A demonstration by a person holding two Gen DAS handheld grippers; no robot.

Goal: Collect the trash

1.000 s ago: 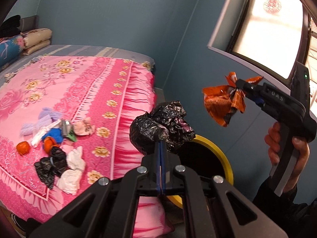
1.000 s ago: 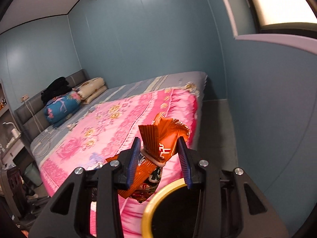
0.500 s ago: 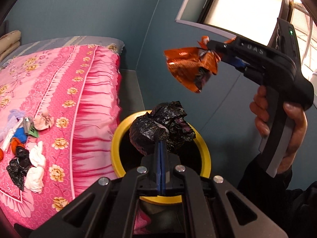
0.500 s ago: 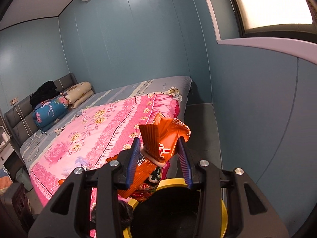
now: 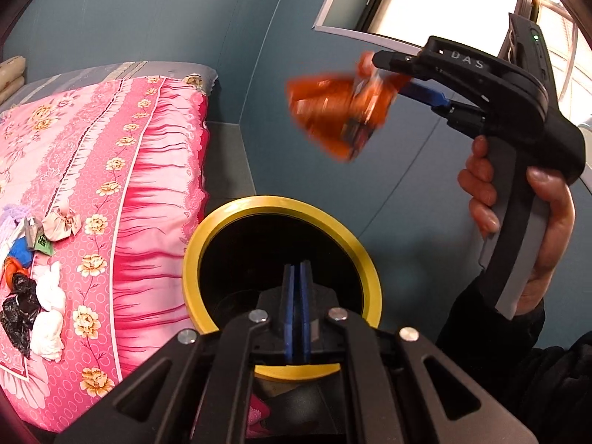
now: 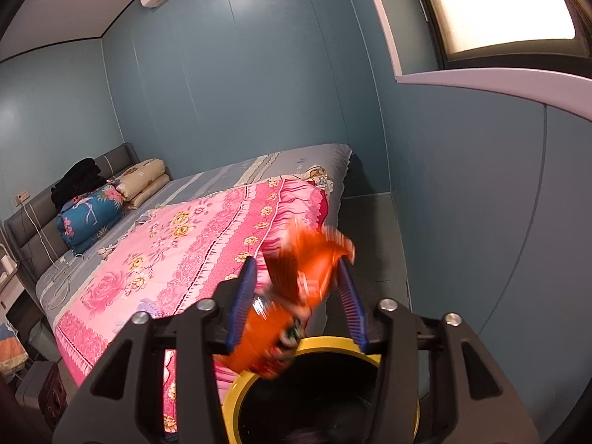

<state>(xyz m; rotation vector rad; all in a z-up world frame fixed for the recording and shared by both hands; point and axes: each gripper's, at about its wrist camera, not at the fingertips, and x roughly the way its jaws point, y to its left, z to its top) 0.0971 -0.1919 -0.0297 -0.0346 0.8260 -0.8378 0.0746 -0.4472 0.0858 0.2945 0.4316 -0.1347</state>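
Bin [image 5: 281,203] with a yellow rim and a black inside, standing on the floor just beside the foot corner of the bed, close under both tools

Left gripper [image 5: 296,270] pointing down into the bin's mouth, blue pads nearly together with only a thin slit between them, jaws just now parting a little, nothing between them

Right gripper [image 5: 388,74] higher up and to the right in the left wrist view, gripped by a right hand [image 5: 536,222] coming out of a dark sleeve [image 5: 536,370], tips aimed over the bin; jaws just now widening, blue pads spread apart

Orange wrapper [image 5: 333,118] at the right gripper's tips, between the spread pads in the right wrist view, smeared by blur, hanging above the bin's rim; cannot tell whether still touching either pad, but not pressed from both sides

Pink floral cover [image 5: 111,148] over the bed, frilled edge falling toward the bin. More trash in a loose heap [image 5: 33,259] on that cover, well apart from the bin: white tissue wads [image 5: 48,310], crumpled black plastic [image 5: 18,307], a blue scrap [image 5: 22,251], a beige twisted bundle [image 5: 61,222], something orange partly cut off at the picture's edge

Cream pillows [image 6: 144,181] and a blue flowered bolster [image 6: 88,214] at the head of the bed, against a grey headboard; bright window [image 5: 444,0] high on the blue wall
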